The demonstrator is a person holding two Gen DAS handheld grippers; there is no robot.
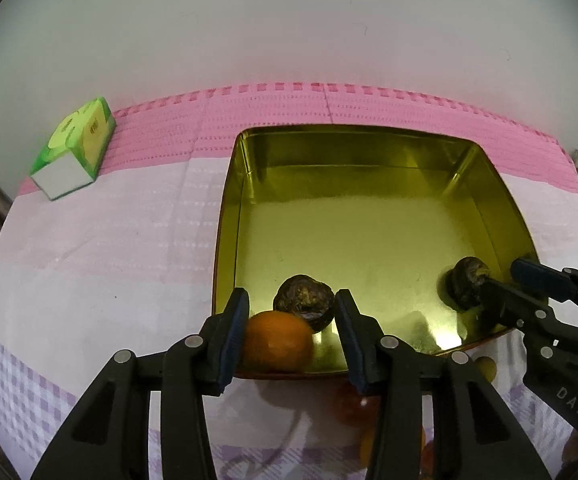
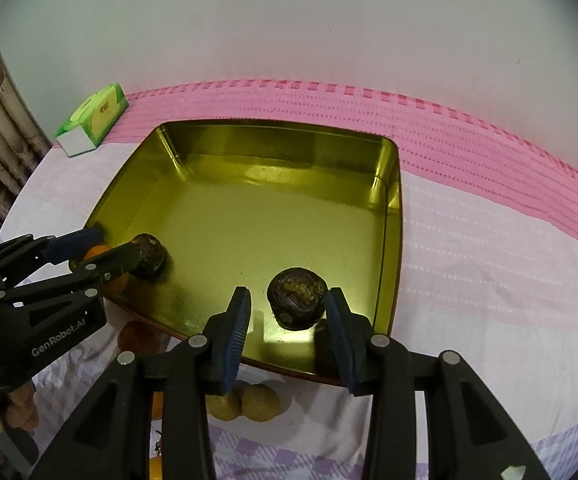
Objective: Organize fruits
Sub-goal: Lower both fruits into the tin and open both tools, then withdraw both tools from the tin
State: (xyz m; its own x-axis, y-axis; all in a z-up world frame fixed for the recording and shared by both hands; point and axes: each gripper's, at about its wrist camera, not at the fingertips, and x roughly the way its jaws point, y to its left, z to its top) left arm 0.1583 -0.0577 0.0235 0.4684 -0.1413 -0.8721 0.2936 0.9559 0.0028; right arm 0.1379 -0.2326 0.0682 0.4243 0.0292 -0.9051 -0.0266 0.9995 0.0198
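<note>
there, two dark wrinkled fruits [image 2: 297,300] in gold tin [image 2: 393,208], apparently loose between each gripper's spread fingers [image 2: 239,320].

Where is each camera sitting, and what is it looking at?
Left wrist view: sits on the left claw, looking down into the shiny gold metal tray; an orange fruit and a dark wrinkled fruit lie between its fingers, and the right claw shows at right.
Right wrist view: sits on the right claw, over another dark wrinkled fruit; the left claw shows at left.
Both share the tray, fruits and green tissue box.
</note>
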